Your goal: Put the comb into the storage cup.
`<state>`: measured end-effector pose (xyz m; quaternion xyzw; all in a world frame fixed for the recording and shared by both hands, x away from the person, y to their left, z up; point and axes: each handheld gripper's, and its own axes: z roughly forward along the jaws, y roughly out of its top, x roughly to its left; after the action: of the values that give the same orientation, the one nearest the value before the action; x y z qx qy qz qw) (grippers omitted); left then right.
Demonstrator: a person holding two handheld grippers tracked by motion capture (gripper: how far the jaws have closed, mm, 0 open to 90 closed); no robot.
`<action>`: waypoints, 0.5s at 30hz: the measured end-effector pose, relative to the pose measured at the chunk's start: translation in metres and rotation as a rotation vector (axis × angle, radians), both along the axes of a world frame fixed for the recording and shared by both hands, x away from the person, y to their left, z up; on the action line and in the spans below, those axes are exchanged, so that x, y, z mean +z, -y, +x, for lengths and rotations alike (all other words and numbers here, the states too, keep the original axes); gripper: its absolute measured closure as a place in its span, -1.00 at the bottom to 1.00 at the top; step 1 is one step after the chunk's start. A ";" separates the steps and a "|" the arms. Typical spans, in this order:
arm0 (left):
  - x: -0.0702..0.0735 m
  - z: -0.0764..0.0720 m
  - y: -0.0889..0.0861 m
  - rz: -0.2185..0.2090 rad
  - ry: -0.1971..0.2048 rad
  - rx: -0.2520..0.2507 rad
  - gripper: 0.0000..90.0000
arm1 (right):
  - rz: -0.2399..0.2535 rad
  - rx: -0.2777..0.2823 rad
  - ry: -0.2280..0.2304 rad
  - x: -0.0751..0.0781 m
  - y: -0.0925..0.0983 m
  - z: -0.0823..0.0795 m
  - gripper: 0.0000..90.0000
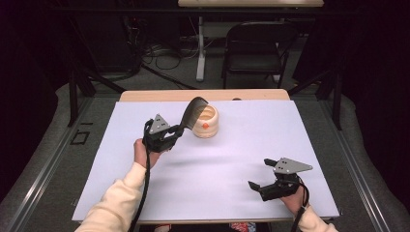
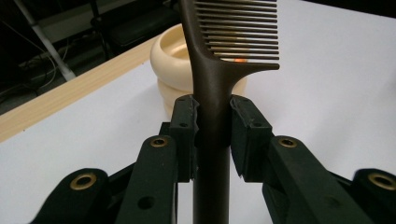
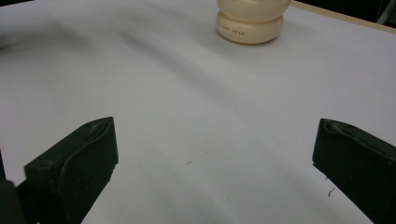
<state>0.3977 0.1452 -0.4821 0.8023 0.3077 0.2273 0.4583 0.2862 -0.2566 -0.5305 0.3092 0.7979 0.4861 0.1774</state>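
The comb is dark brown, with a slim handle and fine straight teeth. The left gripper clamps its handle and holds it tilted up above the tabletop, teeth over the cream cup. The right gripper rests low near the front edge, jaws wide apart and holding nothing.
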 end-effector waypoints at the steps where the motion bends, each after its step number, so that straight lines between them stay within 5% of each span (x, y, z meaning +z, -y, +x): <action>1: 0.001 0.000 0.000 -0.005 -0.001 0.000 0.62 | -0.001 0.000 0.001 0.000 0.000 0.000 -1.00; 15: 0.009 0.014 0.004 -0.042 0.013 0.018 0.62 | 0.002 -0.009 0.005 0.000 0.001 0.001 -1.00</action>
<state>0.4115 0.1411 -0.4729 0.7884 0.3165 0.2298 0.4748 0.2868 -0.2574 -0.5305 0.3116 0.7958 0.4867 0.1811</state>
